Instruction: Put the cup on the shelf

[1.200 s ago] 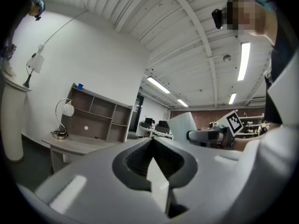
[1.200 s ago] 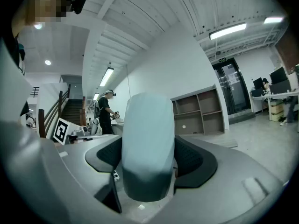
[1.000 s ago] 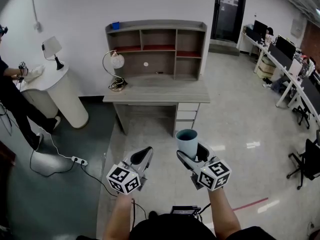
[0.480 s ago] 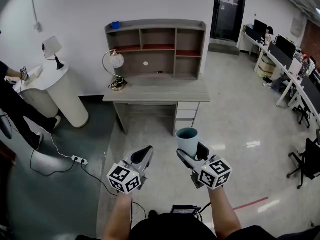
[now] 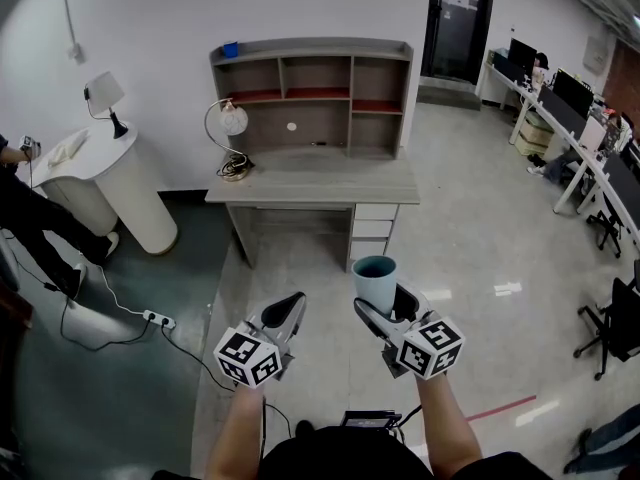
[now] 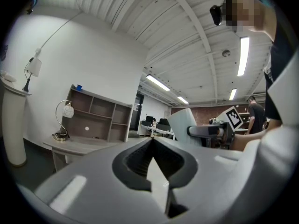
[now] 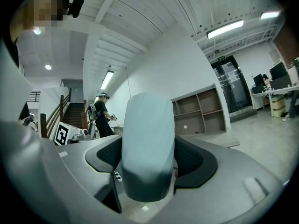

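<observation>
The cup [image 5: 374,280], pale blue-grey with a darker teal inside, stands upright between the jaws of the right gripper [image 5: 385,308], low in the head view at about 5 o'clock from its centre. The right gripper view shows the two dark pads pressed against the cup's sides, so the jaws are clamped on it. It is held in the air over the pale floor, well apart from the shelf.

At 9 o'clock from the right gripper is the left gripper [image 5: 288,308]. Its jaws are closed tip to tip, with nothing between them (its own view shows the pads meeting in a narrow seam). Each gripper's marker cube sits near the person's forearm.

At roughly 12 o'clock from the cup stands the shelf [image 5: 312,48], a grey unit with open compartments and reddish boards inside. It rests on a grey desk [image 5: 330,188] against the white wall. A small blue thing [image 5: 231,50] sits on the shelf's top at its 9 o'clock end, and a curved desk lamp [image 5: 232,143] stands on the desk just beside the shelf's left side.

At 9 o'clock from the desk is a white round stand [image 5: 110,193] carrying a small lamp [image 5: 105,96], with a person [image 5: 30,208] at the picture's edge. A power strip [image 5: 158,320] lies on the floor at 9 o'clock from the grippers. At 2 o'clock from the cup is a row of office desks [image 5: 570,118] with monitors.
</observation>
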`<action>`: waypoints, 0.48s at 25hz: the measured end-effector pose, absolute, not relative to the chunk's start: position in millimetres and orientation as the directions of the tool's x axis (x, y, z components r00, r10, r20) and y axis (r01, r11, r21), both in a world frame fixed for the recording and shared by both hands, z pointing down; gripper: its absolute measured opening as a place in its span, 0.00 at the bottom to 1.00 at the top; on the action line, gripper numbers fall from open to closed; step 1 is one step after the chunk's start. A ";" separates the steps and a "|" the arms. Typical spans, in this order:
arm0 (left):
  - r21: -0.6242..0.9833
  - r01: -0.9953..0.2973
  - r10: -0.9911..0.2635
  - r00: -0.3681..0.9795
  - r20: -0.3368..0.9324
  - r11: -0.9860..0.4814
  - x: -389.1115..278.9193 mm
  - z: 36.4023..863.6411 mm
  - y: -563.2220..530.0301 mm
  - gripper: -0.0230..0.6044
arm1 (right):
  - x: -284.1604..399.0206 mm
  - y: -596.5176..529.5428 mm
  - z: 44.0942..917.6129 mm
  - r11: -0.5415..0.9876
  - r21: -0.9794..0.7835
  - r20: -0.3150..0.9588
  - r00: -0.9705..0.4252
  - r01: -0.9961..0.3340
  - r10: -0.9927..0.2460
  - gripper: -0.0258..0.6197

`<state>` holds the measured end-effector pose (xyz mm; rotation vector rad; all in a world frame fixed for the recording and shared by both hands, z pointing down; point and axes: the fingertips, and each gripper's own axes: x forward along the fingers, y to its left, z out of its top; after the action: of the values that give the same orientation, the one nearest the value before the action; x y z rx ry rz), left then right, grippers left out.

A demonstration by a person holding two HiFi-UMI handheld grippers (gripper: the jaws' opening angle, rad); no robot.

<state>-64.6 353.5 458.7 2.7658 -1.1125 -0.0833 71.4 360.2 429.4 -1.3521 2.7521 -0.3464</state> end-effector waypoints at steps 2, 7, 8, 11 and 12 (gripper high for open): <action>0.168 -0.684 -0.693 0.721 0.009 -0.709 -62.5 459.7 353.0 0.03 | 73.6 359.4 430.1 0.592 -0.225 0.048 -0.616 -0.773 -0.786 0.58; 0.168 -0.692 -0.700 0.714 0.014 -0.703 -56.9 460.7 350.2 0.03 | 79.8 356.1 430.6 0.597 -0.229 0.046 -0.622 -0.768 -0.782 0.58; 0.168 -0.693 -0.701 0.713 0.015 -0.701 -55.4 460.9 350.0 0.03 | 81.4 355.9 430.8 0.599 -0.230 0.047 -0.623 -0.767 -0.780 0.58; 0.169 -0.700 -0.707 0.707 0.018 -0.694 -48.1 462.4 349.1 0.03 | 89.0 355.5 432.5 0.605 -0.233 0.048 -0.630 -0.762 -0.775 0.58; 0.169 -0.702 -0.710 0.704 0.019 -0.692 -44.6 462.9 348.4 0.03 | 92.7 354.9 433.0 0.606 -0.233 0.048 -0.632 -0.760 -0.774 0.58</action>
<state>-44.6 348.4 462.9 2.7469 -1.1463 -0.0714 92.7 354.9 433.0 -1.3206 2.7636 -0.3592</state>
